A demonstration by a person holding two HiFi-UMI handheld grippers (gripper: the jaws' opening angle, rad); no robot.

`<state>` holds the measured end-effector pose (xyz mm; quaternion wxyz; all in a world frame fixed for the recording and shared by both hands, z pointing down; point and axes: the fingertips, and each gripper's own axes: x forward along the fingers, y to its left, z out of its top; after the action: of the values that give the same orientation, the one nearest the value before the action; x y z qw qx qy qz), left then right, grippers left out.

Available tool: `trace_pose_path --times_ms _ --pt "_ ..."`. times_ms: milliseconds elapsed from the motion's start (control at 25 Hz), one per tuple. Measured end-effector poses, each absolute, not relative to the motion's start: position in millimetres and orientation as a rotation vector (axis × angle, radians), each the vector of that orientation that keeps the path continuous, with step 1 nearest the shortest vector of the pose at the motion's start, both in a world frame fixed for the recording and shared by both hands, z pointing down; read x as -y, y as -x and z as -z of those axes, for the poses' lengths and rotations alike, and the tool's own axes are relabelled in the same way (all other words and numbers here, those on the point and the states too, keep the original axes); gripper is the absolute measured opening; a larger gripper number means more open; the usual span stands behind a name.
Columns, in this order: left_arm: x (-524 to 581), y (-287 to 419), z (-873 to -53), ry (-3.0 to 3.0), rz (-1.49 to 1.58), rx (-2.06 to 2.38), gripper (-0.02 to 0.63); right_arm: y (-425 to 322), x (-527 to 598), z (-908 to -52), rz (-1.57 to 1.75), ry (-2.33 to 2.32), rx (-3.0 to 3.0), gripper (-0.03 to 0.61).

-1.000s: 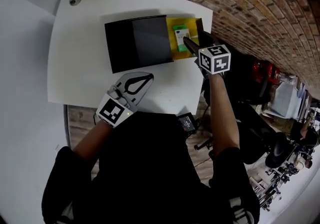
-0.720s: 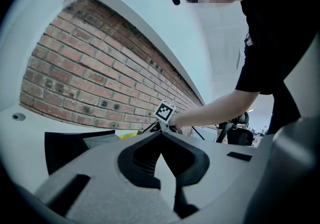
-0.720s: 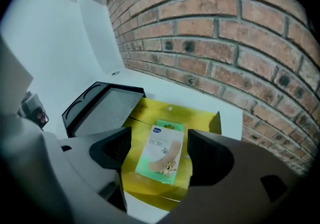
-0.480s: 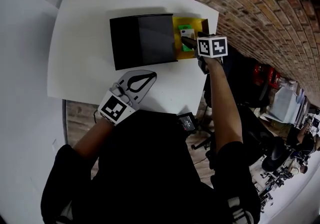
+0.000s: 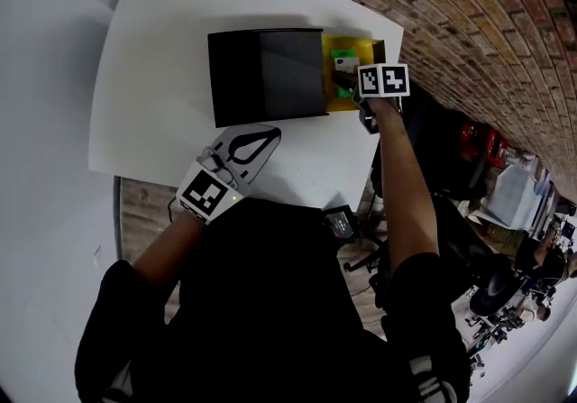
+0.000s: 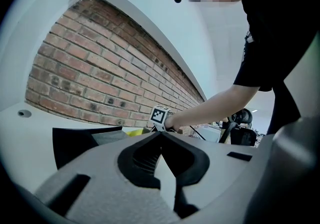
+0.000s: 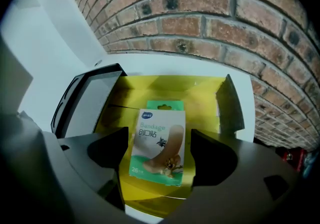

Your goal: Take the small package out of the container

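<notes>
Here, the container (image 5: 354, 39) is set on a white table (image 5: 162, 77) by a brick wall (image 5: 451, 22); the right gripper (image 7: 156, 154) is being opened astride its small package (image 7: 158, 135), the left gripper (image 6: 161, 134) clenched empty.

Item: we list one small package (image 7: 158, 143), a flat white-and-green bandage box, lying face up inside the container (image 7: 200, 85). Item: we list the container, a yellow-lined tray, black cover (image 5: 266, 75) slid aside, resting on the white bench (image 5: 162, 77).
</notes>
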<state>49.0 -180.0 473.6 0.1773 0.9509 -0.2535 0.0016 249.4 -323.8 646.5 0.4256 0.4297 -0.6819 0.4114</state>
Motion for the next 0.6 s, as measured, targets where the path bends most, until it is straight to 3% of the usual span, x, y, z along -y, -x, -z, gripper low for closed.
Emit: trace_pose_path --times_ms 600 --pt "179 -45 -473 -2.692 -0.005 0.721 0.015 -251 319 -659 -0.938 -1.038 1.594 0.370"
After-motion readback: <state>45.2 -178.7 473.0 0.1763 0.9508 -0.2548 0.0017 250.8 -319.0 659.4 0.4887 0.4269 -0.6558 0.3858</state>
